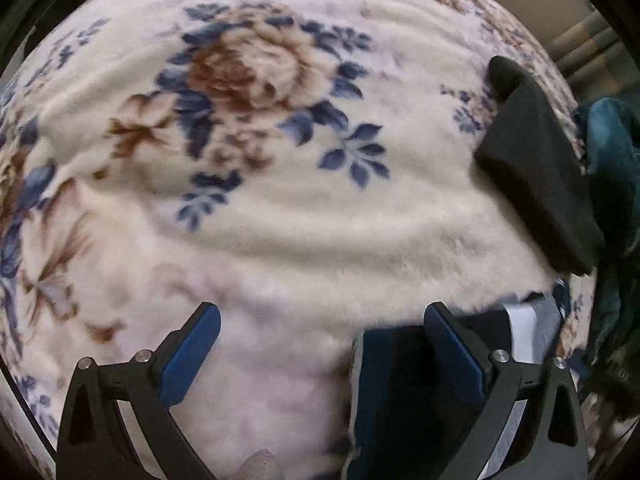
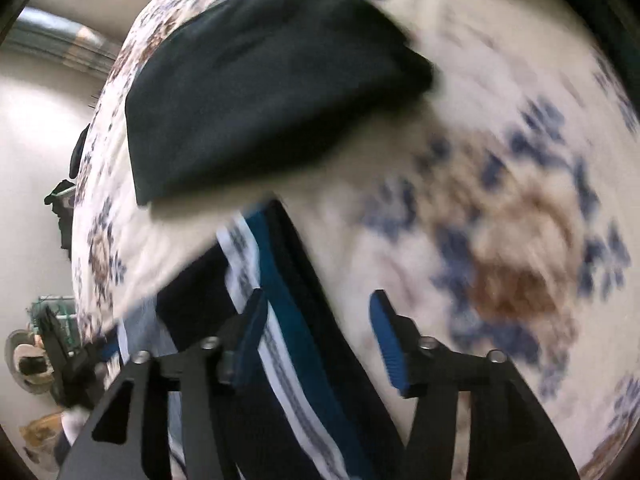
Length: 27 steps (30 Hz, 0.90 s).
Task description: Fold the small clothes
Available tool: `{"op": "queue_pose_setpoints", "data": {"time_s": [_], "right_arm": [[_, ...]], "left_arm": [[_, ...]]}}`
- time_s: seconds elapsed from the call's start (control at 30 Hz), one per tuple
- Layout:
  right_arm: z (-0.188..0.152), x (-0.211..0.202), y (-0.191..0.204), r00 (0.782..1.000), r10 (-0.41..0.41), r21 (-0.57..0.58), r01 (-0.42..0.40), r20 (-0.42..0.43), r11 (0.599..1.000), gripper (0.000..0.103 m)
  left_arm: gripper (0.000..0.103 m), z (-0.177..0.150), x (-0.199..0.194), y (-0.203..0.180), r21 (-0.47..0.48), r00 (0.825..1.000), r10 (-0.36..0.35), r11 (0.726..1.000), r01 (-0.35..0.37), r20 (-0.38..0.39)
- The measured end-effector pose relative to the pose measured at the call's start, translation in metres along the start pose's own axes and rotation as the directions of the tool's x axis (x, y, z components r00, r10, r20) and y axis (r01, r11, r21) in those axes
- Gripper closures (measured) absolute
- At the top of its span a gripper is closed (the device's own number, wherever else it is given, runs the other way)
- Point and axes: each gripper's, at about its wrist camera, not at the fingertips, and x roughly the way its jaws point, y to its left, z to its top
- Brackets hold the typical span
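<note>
Both grippers, left [image 1: 320,344] & right [image 2: 318,334], held wide open over striped shorts [image 2: 288,320] on blanket [image 1: 280,220], nothing gripped

Your left wrist camera looks down close over the floral blanket [image 1: 280,208], with the folded dark garment [image 1: 536,168] at its right edge; your right wrist camera sits nearer that garment [image 2: 260,80], tilted and blurred; the 2 views share garment, blanket, and striped waistband [image 2: 276,312].
</note>
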Motion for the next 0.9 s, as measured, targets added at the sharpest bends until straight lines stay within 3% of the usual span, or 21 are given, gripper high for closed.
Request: {"op": "queue_pose_setpoints", "data": {"time_s": [0.17,0.27,0.3,0.37,0.43,0.53,0.63,0.7,0.73,0.77,0.83,0.9], "right_arm": [[-0.073,0.007,-0.047,0.989,0.073,0.133,-0.056,-0.131,0.99,0.044],[-0.109,0.022,-0.062,0.981,0.129,0.2,-0.099,-0.143,0.975,0.044],[-0.116,0.025,-0.064,0.985,0.123,0.206,-0.096,-0.125,0.974,0.047],[-0.125,0.033,-0.065,0.981,0.161,0.247,-0.13,-0.11,0.96,0.075],[-0.13,0.038,-0.065,0.981,0.175,0.297,-0.143,-0.087,0.944,0.081],[-0.134,0.03,-0.074,0.992,0.113,0.303,-0.093,-0.05,0.949,0.087],[-0.138,0.025,-0.084,0.994,0.095,0.337,-0.072,-0.052,0.939,0.088],[-0.148,0.019,-0.088,0.987,0.15,0.387,-0.116,-0.059,0.915,0.08],[-0.155,0.016,-0.088,0.98,0.189,0.405,-0.15,-0.057,0.902,0.066],[-0.162,0.012,-0.088,0.973,0.227,0.417,-0.188,-0.045,0.889,0.046],[-0.186,0.005,-0.09,0.952,0.304,0.453,-0.278,0.015,0.847,0.019],[-0.211,0.012,-0.089,0.914,0.402,0.494,-0.372,0.05,0.786,0.018]], "left_arm": [[0.0,-0.053,-0.026,0.004,0.046,1.0,-0.004,0.999,0.005,-0.019],[0.0,-0.082,-0.028,0.0,0.062,0.999,0.007,0.998,-0.004,-0.046],[0.0,-0.088,-0.028,0.0,0.059,0.998,0.003,0.998,0.0,-0.055],[0.0,-0.097,-0.028,-0.003,0.048,0.998,-0.007,0.999,0.01,-0.068],[0.0,-0.103,-0.027,-0.007,0.049,0.997,-0.02,0.999,0.023,-0.076],[0.0,-0.108,-0.026,-0.011,0.061,0.996,-0.036,0.997,0.041,-0.085],[0.0,-0.107,-0.024,-0.009,0.051,0.994,-0.06,0.997,0.065,-0.086],[0.0,-0.102,-0.018,-0.007,0.02,0.991,-0.096,0.995,0.099,-0.095],[0.0,-0.101,-0.016,-0.003,-0.011,0.986,-0.135,0.991,0.134,-0.097],[0.0,-0.1,-0.013,-0.001,-0.039,0.981,-0.17,0.985,0.167,-0.099],[0.0,-0.098,-0.005,0.006,-0.1,0.967,-0.238,0.968,0.228,-0.096],[0.0,-0.099,0.001,0.007,-0.131,0.95,-0.294,0.951,0.28,-0.105]]}}
